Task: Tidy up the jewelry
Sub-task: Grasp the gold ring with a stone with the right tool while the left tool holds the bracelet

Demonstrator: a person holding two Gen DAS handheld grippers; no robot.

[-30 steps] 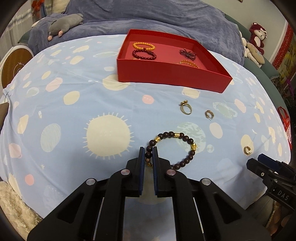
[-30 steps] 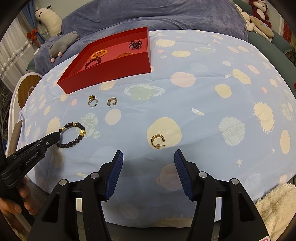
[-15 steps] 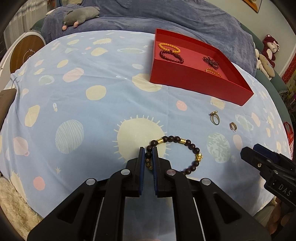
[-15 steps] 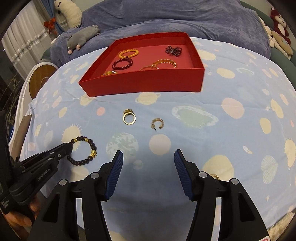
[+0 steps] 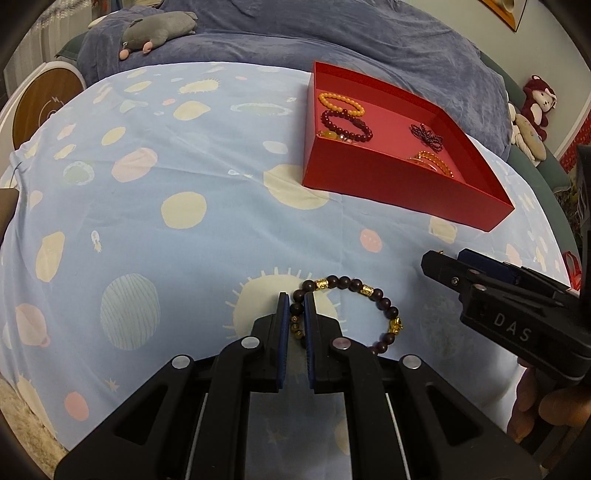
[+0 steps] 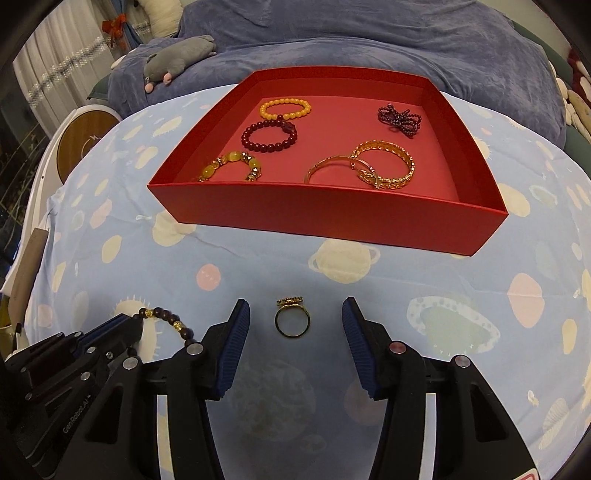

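My left gripper (image 5: 295, 299) is shut on the dark bead bracelet with gold charms (image 5: 369, 293); the rest of the loop trails to the right over the cloth. The bracelet also shows in the right wrist view (image 6: 166, 319), beside the left gripper (image 6: 125, 325). My right gripper (image 6: 291, 314) is open, its fingers on either side of a gold ring (image 6: 291, 321) lying on the cloth, apart from it. The red box (image 6: 332, 218) lies just beyond and holds several bracelets; it also shows in the left wrist view (image 5: 399, 184). The right gripper (image 5: 443, 264) sits right of the bracelet.
The table wears a light blue cloth with planet prints (image 5: 147, 206). A grey plush toy (image 5: 159, 29) lies on the blue sofa behind. Plush bears (image 5: 532, 110) sit at the far right. A round wooden-topped object (image 6: 83, 144) stands at the left.
The left gripper has carried the bracelet further left and forward. The right gripper has swung left and closer to the box, and its fingers now stand either side of the gold ring.
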